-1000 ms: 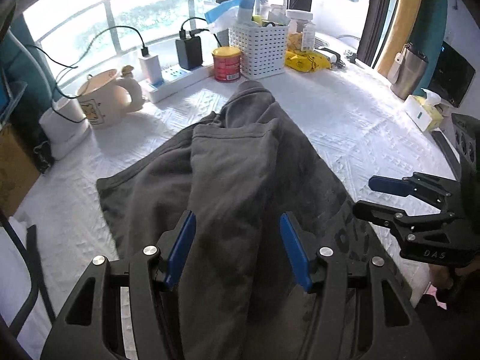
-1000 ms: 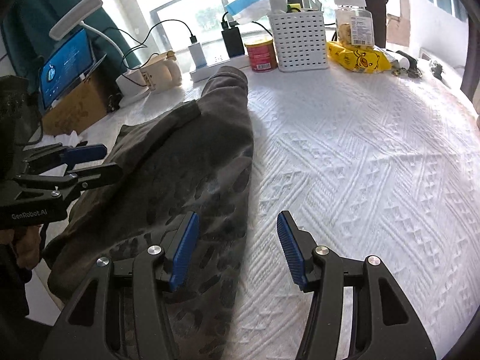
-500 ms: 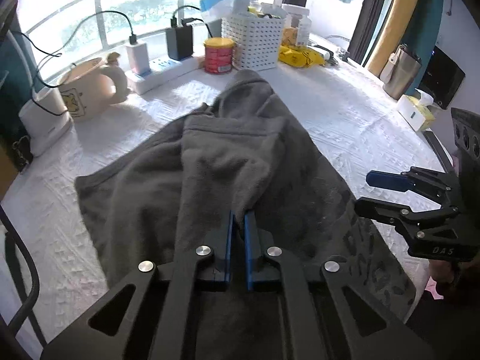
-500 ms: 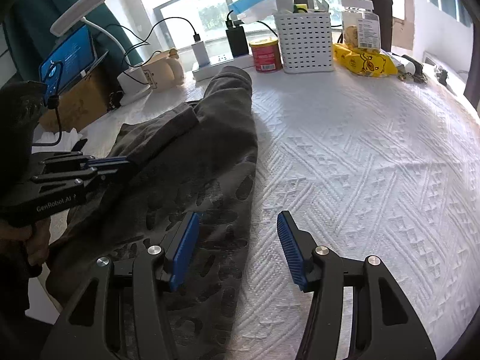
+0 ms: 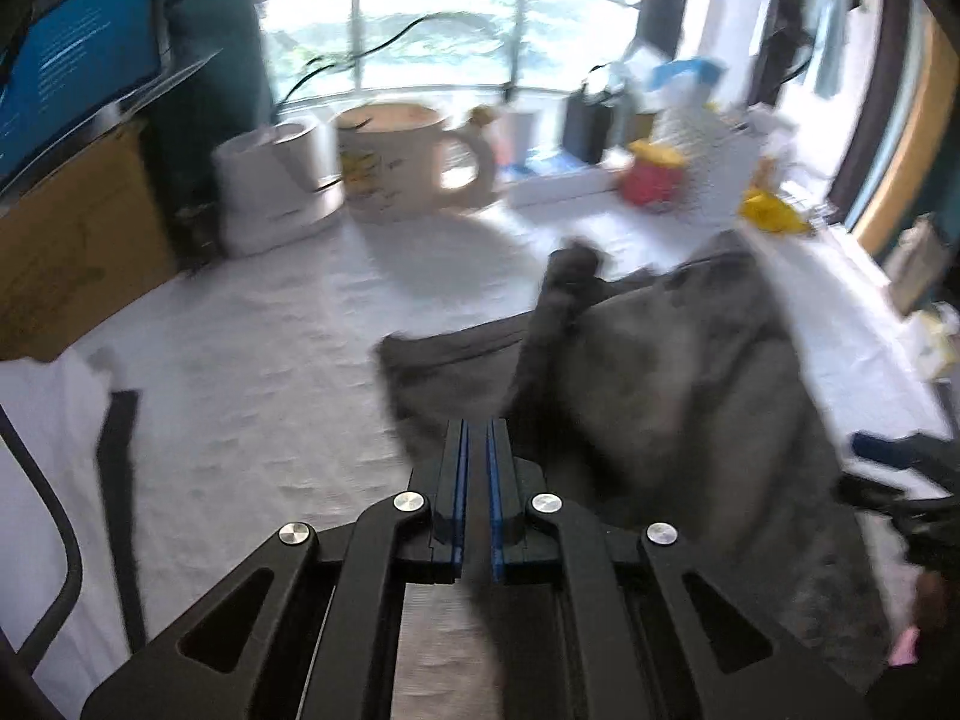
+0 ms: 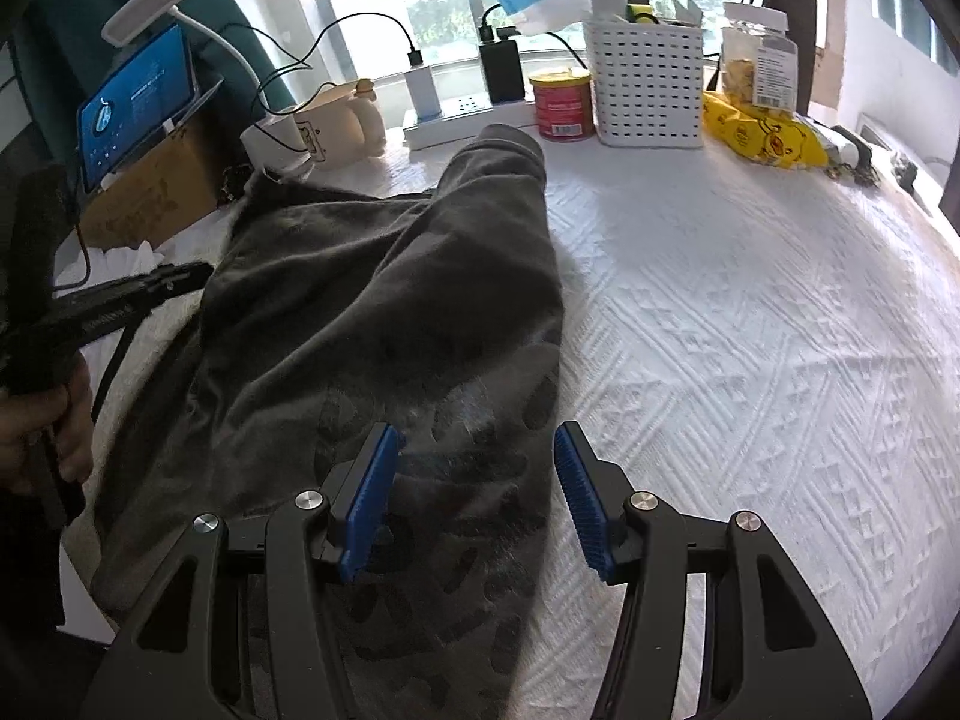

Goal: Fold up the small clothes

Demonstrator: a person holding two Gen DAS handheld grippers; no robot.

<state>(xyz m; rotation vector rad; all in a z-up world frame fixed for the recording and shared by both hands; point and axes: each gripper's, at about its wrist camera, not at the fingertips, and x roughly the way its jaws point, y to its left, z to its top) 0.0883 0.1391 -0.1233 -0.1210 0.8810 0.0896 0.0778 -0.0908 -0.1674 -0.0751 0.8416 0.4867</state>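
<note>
Blurred left gripper point(image 5: 475, 438) clamped on grey garment point(image 6: 384, 312); right gripper point(image 6: 477, 480) fingers apart; basket point(image 6: 645, 90) (contents partly hidden).

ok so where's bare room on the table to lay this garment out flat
The widest free patch is the white cover right of the grey garment, running from the basket and yellow packet toward the near edge. A smaller patch lies left of the garment, before the mug. The window edge is crowded: power strip, can, jar.
</note>
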